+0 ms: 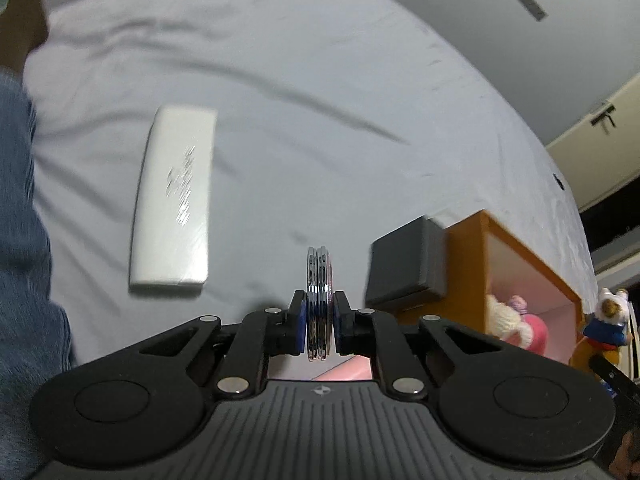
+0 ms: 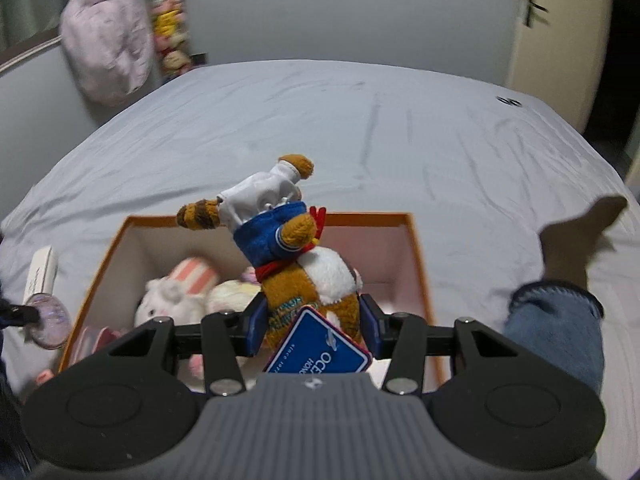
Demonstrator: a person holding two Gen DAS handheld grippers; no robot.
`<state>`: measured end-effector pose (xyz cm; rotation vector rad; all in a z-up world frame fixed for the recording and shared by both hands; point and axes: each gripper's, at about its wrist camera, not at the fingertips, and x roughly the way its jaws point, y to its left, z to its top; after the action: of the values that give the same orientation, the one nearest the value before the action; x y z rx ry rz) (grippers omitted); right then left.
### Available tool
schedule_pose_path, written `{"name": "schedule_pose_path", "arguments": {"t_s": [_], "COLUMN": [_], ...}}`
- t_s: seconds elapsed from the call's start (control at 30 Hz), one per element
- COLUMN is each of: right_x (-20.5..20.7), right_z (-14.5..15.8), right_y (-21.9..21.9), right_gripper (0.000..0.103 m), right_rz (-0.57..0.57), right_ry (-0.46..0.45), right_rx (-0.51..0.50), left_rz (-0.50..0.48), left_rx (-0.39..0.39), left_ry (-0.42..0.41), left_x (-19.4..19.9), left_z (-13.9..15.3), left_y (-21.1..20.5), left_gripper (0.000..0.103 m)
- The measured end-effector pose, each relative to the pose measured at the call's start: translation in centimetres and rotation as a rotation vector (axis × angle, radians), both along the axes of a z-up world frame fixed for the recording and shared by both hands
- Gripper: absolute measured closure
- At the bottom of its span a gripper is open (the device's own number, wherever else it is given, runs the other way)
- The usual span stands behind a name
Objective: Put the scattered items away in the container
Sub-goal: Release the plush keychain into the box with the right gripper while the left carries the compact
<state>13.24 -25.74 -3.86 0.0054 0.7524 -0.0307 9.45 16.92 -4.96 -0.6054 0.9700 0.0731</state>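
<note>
Left gripper (image 1: 319,322) was pinched on a thin round compact mirror (image 1: 319,280) with a chrome rim, held edge-on so that it stood up between the blue pads (image 1: 302,322). It hung above the grey bedsheet (image 1: 320,100). A white oblong box (image 1: 173,204) lay flat on the sheet to its left, well apart. A dark grey square case (image 1: 404,264) sat just beside the orange box (image 1: 520,252) at right (contact between the two could not be judged).

Right gripper (image 2: 312,320) was clamped on a brown plush toy (image 2: 308,272) in a blue-and-white outfit, held upside down, feet toward the far side. A blue hang tag (image 2: 320,348) lay over the gripper body. The toy hung above the open orange box (image 2: 416,240). Inside lay a white plush (image 2: 168,300) and a pink-striped one (image 2: 196,276). The mirror (image 2: 50,320) showed at the box's left edge. A denim cuff and foot (image 2: 568,264) rested on the sheet at right.
</note>
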Motion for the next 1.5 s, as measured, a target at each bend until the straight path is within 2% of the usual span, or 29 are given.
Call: {"name": "schedule_pose_path", "arguments": {"t_s": [0.1,0.23,0.43,0.67,0.77,0.9,1.1,1.23,1.3,1.4,1.5], "right_x": [0.5,1.0,2.3,4.2,4.8,4.6,3.6,2.2,1.5,1.3,2.1], "right_z": [-0.6,-2.1,-4.4,-6.4,-6.5,-6.6,-5.9,-4.8,-4.4,-4.7,-5.6], "right_y": [-0.9,-0.5,-0.5,-0.5,0.1,0.0,-0.8,-0.1,0.4,1.0,2.2], "right_gripper": [0.053,0.053,0.053,0.052,0.048,0.047,0.049,0.049,0.06,0.076,0.082], "right_rz": [-0.068,-0.144,-0.205,-0.262,-0.232,-0.213,-0.19,-0.158,-0.121,-0.003,0.137], "right_ry": [0.021,0.037,0.088,0.138,0.135,0.129,0.107,0.046,0.031,0.083,0.168], "right_rx": [-0.009,-0.113,-0.134,-0.135,-0.166,-0.173,-0.153,-0.157,-0.119,0.002,0.083], "left_rz": [-0.036,-0.088,-0.202,-0.32,-0.389,-0.472,-0.534,-0.558,-0.571,-0.589,-0.608], "left_rx": [0.014,0.028,0.03,0.045,0.05,0.048,0.03,0.076,0.099,0.128,0.167], "left_ry": [-0.05,-0.119,-0.202,-0.231,-0.231,-0.179,-0.067,0.012,0.045,0.078,0.124], "left_x": [0.3,0.3,0.5,1.4,1.7,2.3,3.4,4.1,4.3,4.5,5.1], "left_z": [1.8,4.2,7.1,8.0,8.0,7.5,5.8,4.8,4.3,3.9,3.6], "left_y": [-1.1,-2.9,-5.9,-9.6,-11.2,-13.5,-15.6,-16.9,-17.5,-18.3,-19.3], "left_gripper": [0.088,0.088,0.088,0.088,0.088,0.088,0.088,0.088,0.088,0.088,0.088]}}
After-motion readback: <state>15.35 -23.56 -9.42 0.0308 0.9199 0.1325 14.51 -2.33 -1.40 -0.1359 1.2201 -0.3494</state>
